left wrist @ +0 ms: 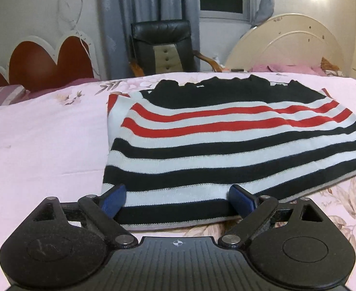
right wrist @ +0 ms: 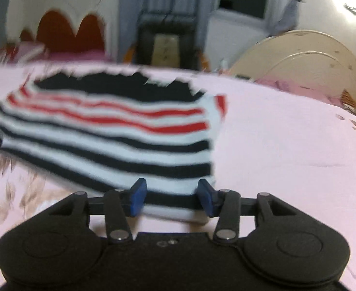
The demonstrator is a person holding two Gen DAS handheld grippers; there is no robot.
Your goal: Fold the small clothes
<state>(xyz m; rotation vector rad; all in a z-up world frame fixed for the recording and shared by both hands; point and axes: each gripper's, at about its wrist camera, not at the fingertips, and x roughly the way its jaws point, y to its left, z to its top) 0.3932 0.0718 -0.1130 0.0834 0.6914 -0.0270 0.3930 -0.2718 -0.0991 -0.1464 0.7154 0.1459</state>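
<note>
Sweater (left wrist: 226, 140) on bed (left wrist: 44, 145)

One striped sweater (left wrist: 226, 143) – two grippers (one chair (left wrist: 164, 48)).

Whole right wrist view smeared; sweater (right wrist: 105, 131) cut off at left edge, near hem hidden behind the right gripper (right wrist: 172, 197).

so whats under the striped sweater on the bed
The black, white and red striped knit sweater lies flat on a pink floral bedsheet, which shows all around it. The sheet beneath is covered, and the folded layers hide anything tucked inside or trapped under the knit.
</note>
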